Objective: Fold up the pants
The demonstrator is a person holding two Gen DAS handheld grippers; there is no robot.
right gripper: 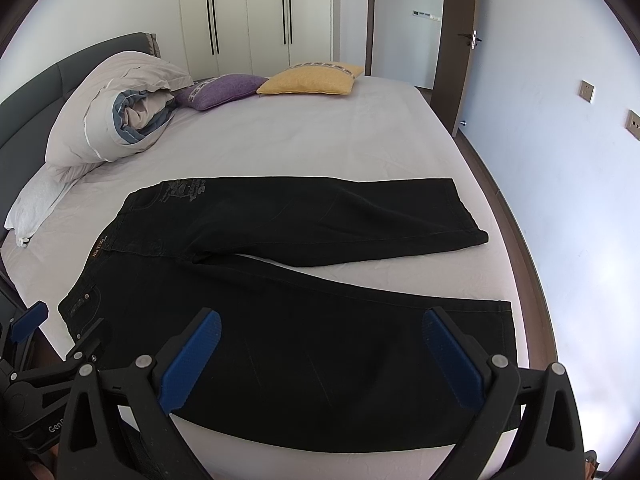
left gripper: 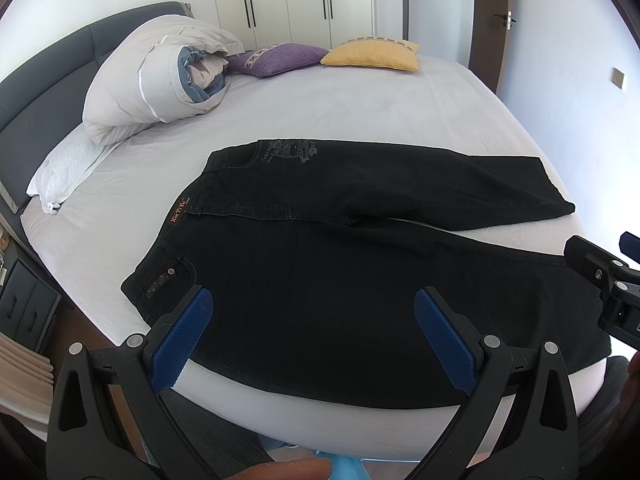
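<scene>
Left wrist: pants (left gripper: 320, 248) flat; duvet (left gripper: 160, 76), cushions (left gripper: 372, 54) well apart

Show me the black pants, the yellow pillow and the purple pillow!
black pants (right gripper: 280, 340): right wrist view, near leg.
yellow pillow (right gripper: 312, 79): right wrist view, top face.
purple pillow (left gripper: 280, 58): left wrist view, top face.

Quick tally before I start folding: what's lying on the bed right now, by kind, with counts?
Black pants: 1, spread flat, legs apart
Rolled duvet: 1
White pillow: 1, partly under the duvet
Purple cushion: 1
Yellow cushion: 1
Total: 5 things on the bed
Both the left gripper and the right gripper are open and empty.
</scene>
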